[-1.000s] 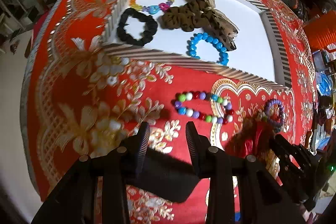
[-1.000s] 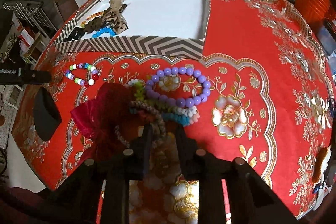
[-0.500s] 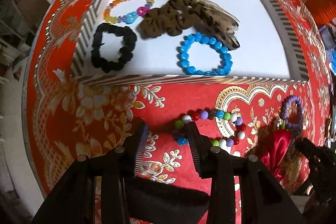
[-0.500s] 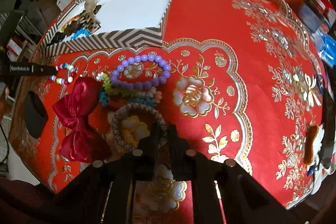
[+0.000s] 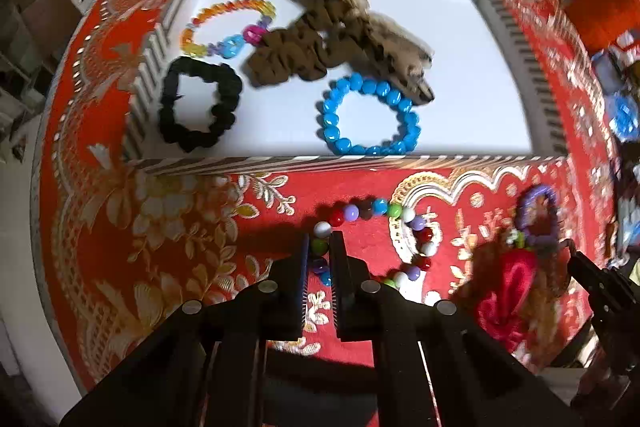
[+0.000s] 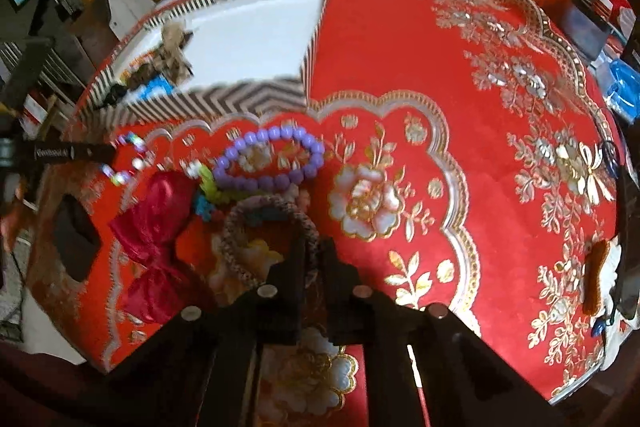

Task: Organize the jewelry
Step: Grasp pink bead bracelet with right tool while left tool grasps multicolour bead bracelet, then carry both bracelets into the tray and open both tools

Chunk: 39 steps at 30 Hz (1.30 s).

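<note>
My left gripper (image 5: pixel 320 247) is shut on the left end of a multicolour bead bracelet (image 5: pixel 416 223) lying on the red cloth in front of the striped tray (image 5: pixel 360 159). The tray holds a blue bead bracelet (image 5: pixel 368 115), a black scrunchie (image 5: pixel 198 105), a leopard scrunchie (image 5: pixel 340 31) and a rainbow bracelet (image 5: pixel 224 27). My right gripper (image 6: pixel 314 247) is shut on a braided bracelet (image 6: pixel 240 223), next to a red bow (image 6: pixel 156 227), a purple bead bracelet (image 6: pixel 272 159) and green and teal beads (image 6: pixel 208 191).
The round table carries a red and gold cloth (image 6: pixel 440 147). The tray's right half (image 6: pixel 260 39) is bare white. Clutter and a blue object (image 6: pixel 622 87) lie at the table's right edge. The left gripper shows in the right wrist view (image 6: pixel 72 151).
My left gripper moved forward and closed on the multicolour bracelet. My right gripper closed on the braided bracelet and drew it slightly clear of the pile.
</note>
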Motion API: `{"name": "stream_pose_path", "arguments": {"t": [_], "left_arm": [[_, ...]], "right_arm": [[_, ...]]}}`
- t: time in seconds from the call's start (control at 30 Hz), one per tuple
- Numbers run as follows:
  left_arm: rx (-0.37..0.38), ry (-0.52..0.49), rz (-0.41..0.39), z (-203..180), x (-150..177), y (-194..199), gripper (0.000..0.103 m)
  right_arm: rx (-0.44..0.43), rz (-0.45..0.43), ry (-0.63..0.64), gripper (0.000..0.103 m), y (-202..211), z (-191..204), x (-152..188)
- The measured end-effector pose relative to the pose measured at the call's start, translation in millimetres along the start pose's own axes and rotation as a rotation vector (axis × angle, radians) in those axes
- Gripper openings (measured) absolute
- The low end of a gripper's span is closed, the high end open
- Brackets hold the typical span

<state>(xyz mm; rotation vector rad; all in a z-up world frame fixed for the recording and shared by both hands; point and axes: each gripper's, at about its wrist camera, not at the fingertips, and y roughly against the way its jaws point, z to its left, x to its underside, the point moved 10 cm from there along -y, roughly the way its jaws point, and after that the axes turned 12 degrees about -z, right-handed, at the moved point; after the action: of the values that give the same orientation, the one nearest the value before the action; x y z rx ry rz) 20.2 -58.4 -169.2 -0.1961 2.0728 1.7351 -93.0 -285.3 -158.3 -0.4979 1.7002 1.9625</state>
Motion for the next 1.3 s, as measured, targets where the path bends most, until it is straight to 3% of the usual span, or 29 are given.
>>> {"name": "stream_pose_path", "arguments": {"t": [0.33, 0.63, 0.93, 1.3], "left_arm": [[0.078, 0.005, -0.104, -14, -29, 66, 0.000], [0.033, -0.019, -0.190, 2, -76, 112, 0.000], [-0.041, -0.052, -0.227, 17, -114, 110, 0.000], [-0.086, -0.057, -0.202, 41, -142, 80, 0.000]], "right_arm": [[-0.048, -0.123, 0.021, 0.007, 42, 12, -52], [-0.072, -0.170, 0.034, 0.007, 39, 24, -89], [-0.076, -0.155, 0.067, 0.007, 13, 45, -114], [-0.069, -0.133, 0.112, 0.007, -22, 69, -138]]}}
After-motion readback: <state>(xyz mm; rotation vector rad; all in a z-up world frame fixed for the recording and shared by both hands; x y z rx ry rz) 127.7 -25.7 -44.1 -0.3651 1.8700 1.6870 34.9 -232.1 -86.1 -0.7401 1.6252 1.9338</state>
